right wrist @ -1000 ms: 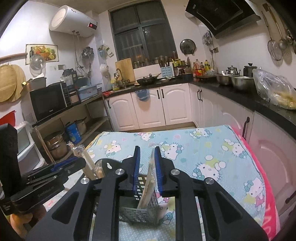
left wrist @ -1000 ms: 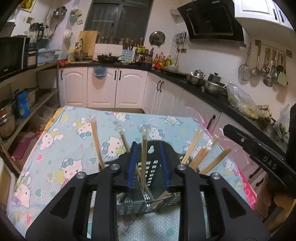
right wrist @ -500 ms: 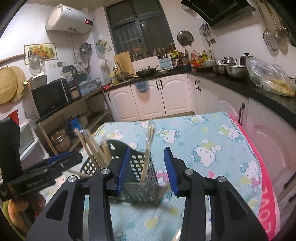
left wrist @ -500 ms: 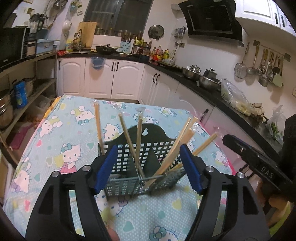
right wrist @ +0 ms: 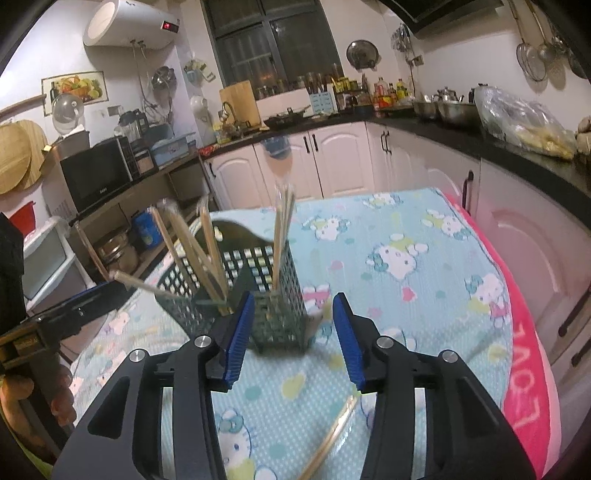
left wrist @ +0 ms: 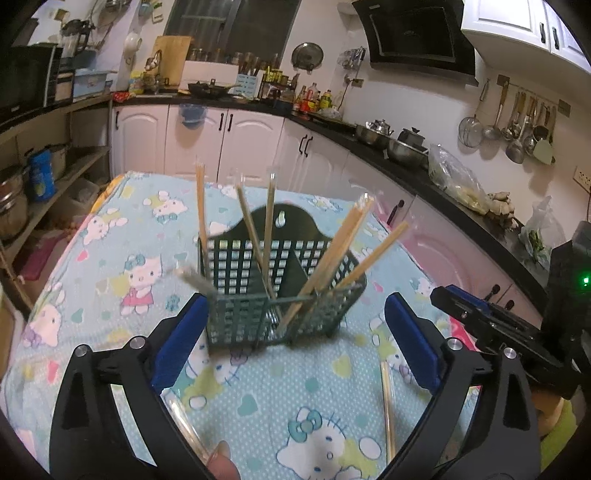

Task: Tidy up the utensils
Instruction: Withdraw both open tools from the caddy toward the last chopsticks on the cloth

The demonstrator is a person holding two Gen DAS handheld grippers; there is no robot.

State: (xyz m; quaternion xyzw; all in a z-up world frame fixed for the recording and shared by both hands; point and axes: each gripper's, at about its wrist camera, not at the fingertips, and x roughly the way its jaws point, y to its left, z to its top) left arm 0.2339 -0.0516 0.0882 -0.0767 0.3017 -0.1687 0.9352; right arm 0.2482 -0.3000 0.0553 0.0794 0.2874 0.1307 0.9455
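L gripper [left wrist: 295, 343]: jaws just opened wide, empty
R gripper [right wrist: 291, 332]: jaws just opened, empty
caddy [left wrist: 280, 295]: on table [left wrist: 110, 258], chopsticks [left wrist: 269, 221] inside

A Hello Kitty cloth [left wrist: 110, 280] is covering the worktop, with white cabinets [left wrist: 207, 144] sitting behind it. Ladles and strainers [left wrist: 513, 125] are hanging on the wall, a water heater [right wrist: 129, 26] is glowing red up top, and a microwave [right wrist: 98, 173] is sitting on the shelf.

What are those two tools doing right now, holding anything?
Left tool: open, its jaws have just been opening; nothing held, the basket sits ahead of it.
Right tool: open, also just been opening; nothing held.
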